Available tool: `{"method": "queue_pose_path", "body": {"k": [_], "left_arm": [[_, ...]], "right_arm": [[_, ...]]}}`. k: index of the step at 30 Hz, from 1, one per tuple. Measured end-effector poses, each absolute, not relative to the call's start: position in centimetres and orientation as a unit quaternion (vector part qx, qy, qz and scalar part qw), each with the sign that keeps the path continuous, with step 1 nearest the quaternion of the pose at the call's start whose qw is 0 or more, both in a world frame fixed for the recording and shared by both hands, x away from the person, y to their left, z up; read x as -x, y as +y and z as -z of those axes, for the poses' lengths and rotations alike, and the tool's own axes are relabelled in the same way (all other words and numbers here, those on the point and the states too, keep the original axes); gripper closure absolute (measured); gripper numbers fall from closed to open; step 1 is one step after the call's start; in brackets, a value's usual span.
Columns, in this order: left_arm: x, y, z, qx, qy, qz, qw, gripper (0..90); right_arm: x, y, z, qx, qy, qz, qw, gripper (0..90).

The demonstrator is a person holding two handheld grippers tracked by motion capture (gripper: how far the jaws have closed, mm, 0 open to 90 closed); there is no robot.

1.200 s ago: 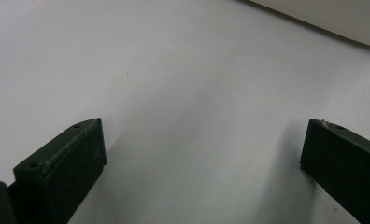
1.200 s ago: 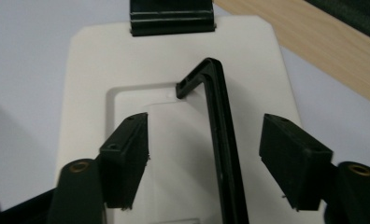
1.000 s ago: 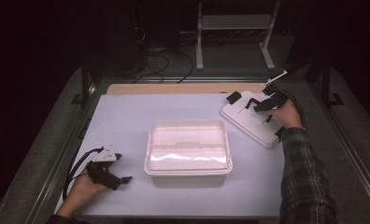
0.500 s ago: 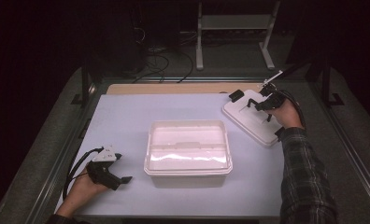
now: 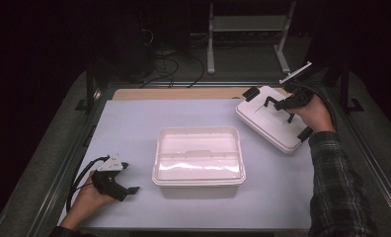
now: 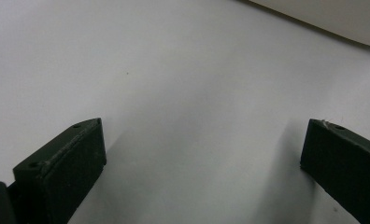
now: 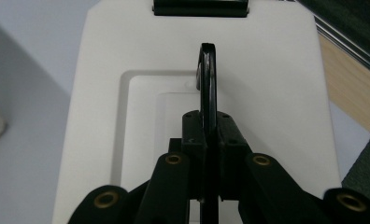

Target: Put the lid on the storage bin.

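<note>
I take the open white rectangular plastic box [image 5: 198,158] in the middle of the pale table [image 5: 134,123] as my landmark. To its left and a little toward me, my left gripper [image 5: 130,189] rests low over bare table, near the box but not touching it; in the left gripper view its two black pads [image 6: 61,163] stand wide apart with nothing between them.

To the right of the box and beyond it, well apart, is the white flat plastic lid [image 5: 272,118] with black clips at its ends. It tilts, its far end raised off the table. My right gripper [image 5: 282,104] has just clamped down, and in the right gripper view its jaws are pressed tight on the thin black arched handle [image 7: 208,79] that stands up from the middle of the lid [image 7: 276,93].

I judge the step in hand to be lifting the lid by its handle, presumably to bring it over and cap the box. Next I need to carry it leftward toward the box, level it, and line its edges up with the rim before lowering. The thin handle could let the lid swing, so I would move slowly.
</note>
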State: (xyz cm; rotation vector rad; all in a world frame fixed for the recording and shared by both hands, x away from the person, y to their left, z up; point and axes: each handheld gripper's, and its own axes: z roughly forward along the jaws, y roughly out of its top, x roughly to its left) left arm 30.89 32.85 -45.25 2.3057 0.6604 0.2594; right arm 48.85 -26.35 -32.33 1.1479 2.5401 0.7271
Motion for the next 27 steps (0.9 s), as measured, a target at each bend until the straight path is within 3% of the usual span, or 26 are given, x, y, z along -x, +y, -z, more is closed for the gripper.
{"method": "queue_pose_path", "body": {"k": [16, 27], "left_arm": [[-30.9, 32.9, 45.2, -0.893, 0.255, -0.101, 0.356, 0.0], [-30.9, 32.9, 45.2, -0.894, 0.254, -0.101, 0.355, 0.0]], "right_arm": [[-45.9, -23.7, 25.5, -0.324, 0.894, -0.288, 0.114, 84.1], [-43.6, -19.3, 23.1, -0.242, 0.915, -0.311, 0.082, 84.1]]}}
